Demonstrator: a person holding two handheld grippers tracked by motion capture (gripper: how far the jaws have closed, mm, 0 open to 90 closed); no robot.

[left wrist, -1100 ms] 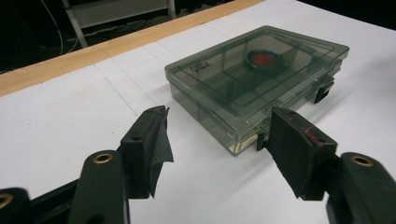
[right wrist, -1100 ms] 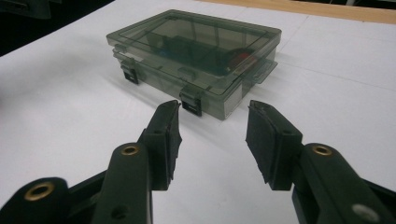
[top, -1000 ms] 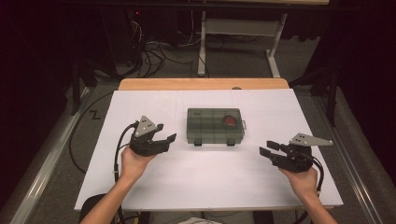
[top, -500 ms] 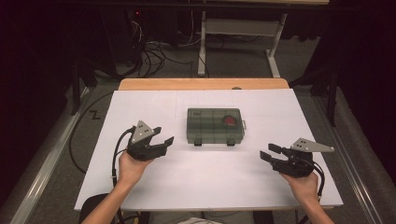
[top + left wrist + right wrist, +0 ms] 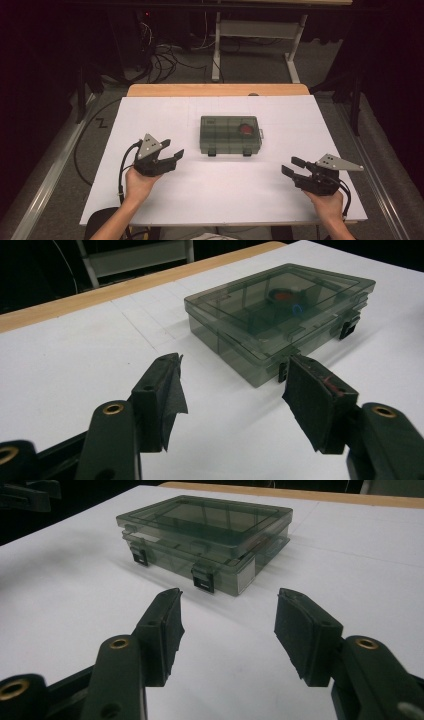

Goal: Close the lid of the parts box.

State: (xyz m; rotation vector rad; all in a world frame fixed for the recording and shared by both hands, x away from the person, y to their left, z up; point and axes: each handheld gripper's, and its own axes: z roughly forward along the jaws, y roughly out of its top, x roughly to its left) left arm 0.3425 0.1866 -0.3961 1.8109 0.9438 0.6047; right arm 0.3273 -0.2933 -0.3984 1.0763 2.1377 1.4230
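Smoky clear plastic box (image 5: pixel 230 135) sits lid shut on the white sheet of the table (image 5: pixel 150 115), toward the far middle, two dark latches on its near side facing the person. Left gripper (image 5: pixel 171 156) is near-left of the box, right gripper (image 5: pixel 290 166) near-right of the box and farther off; neither touches it, both hover low over the sheet. Both grippers have their jaws spread apart, nothing between them. Step looks like the approach: box unopened, latches closed, hands lined up on either side. Likely next move is closing in on the box, one gripper steadying a side while the other works a latch, so it calls for a fine tip placement on those small tabs without shoving the light box along the sheet. In the high view, a red item inside the box at its right end (image 5: pixel 246 129), and the layout of both hands. Left gripper view shows the box (image 5: pixel 280 320) from its corner with that red item (image 5: pixel 283 294) through the lid. Right gripper view gives the latch side (image 5: pixel 205 577) straight on, dividers faintly visible inside; the red item can't be made out from there.
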